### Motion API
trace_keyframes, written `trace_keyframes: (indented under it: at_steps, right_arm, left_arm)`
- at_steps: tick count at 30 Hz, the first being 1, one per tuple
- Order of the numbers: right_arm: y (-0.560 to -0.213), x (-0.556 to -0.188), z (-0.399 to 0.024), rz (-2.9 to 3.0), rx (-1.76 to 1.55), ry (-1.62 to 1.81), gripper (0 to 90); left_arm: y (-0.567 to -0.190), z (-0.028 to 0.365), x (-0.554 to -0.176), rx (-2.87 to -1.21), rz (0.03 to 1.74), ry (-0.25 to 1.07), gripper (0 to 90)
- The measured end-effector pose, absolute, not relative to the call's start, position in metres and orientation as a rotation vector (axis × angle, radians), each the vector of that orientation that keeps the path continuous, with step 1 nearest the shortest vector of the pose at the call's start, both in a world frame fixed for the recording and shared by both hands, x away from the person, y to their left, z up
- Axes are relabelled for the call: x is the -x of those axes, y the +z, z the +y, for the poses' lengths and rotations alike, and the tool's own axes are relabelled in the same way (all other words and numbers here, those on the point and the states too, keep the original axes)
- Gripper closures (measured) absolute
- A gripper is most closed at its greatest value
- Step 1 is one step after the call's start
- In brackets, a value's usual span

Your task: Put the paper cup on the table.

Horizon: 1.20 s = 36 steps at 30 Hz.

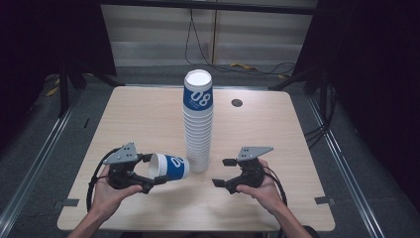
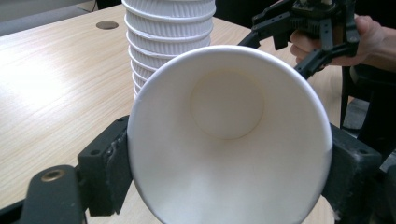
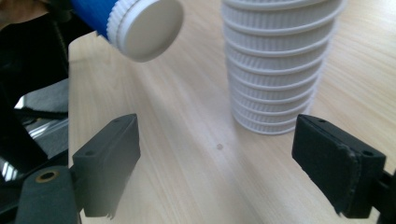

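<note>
One cup (image 1: pixel 169 166) is off the stack (image 1: pixel 198 124) and clamped sideways in the left gripper (image 1: pixel 148 173) beside its base (many remain), while the right gripper (image 1: pixel 221 172) waits open, empty.

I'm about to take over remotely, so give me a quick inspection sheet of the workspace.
Surface: wooden table, round hole near the far edge.
Job's things: tall stack of paper cups upright mid-table; single cup on its side, mouth toward the left gripper.
Clutter: nothing seen.
Grippers: left gripper clamped on the single cup's rim; right gripper open, nothing between its jaws.
Cables: black cable trailing from the left gripper; cords on the floor beyond.
Surroundings: dark curtains, grey floor.
</note>
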State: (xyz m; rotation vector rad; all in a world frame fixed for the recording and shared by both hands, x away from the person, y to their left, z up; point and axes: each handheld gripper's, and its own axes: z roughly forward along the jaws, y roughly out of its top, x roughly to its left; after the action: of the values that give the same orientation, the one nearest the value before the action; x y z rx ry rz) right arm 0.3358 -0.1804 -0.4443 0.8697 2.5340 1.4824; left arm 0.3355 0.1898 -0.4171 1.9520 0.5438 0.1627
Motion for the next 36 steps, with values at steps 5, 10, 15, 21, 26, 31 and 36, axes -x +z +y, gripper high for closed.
trace_keyframes:
  at_steps: [5, 10, 15, 21, 26, 31, 36]
  right_arm:
    - [-0.441, -0.331, -0.188, 2.497, -0.897, 1.477, 15.8]
    - [-0.441, -0.333, -0.193, 2.461, -0.932, 1.473, 16.7]
    - [-0.444, -0.335, -0.190, 2.477, -0.934, 1.465, 16.8]
    - [-0.445, -0.335, -0.189, 2.492, -0.929, 1.454, 16.7]
    - [-0.446, -0.335, -0.189, 2.511, -0.923, 1.442, 16.7]
    - [-0.447, -0.334, -0.189, 2.516, -0.922, 1.433, 16.7]
    - [-0.447, -0.334, -0.189, 2.520, -0.926, 1.431, 16.6]
  left_arm:
    - [-0.416, 0.195, -0.337, -1.973, 0.598, 0.168, 17.7]
    - [-0.414, 0.206, -0.348, -1.960, 0.668, 0.177, 17.3]
    - [-0.410, 0.215, -0.355, -1.980, 0.712, 0.231, 16.9]
    - [-0.404, 0.210, -0.366, -2.087, 0.716, 0.260, 16.9]
    - [-0.396, 0.211, -0.374, -2.114, 0.737, 0.253, 17.1]
    - [-0.385, 0.217, -0.385, -2.183, 0.742, 0.235, 17.4]
    - [-0.386, 0.216, -0.398, -2.223, 0.794, 0.279, 17.5]
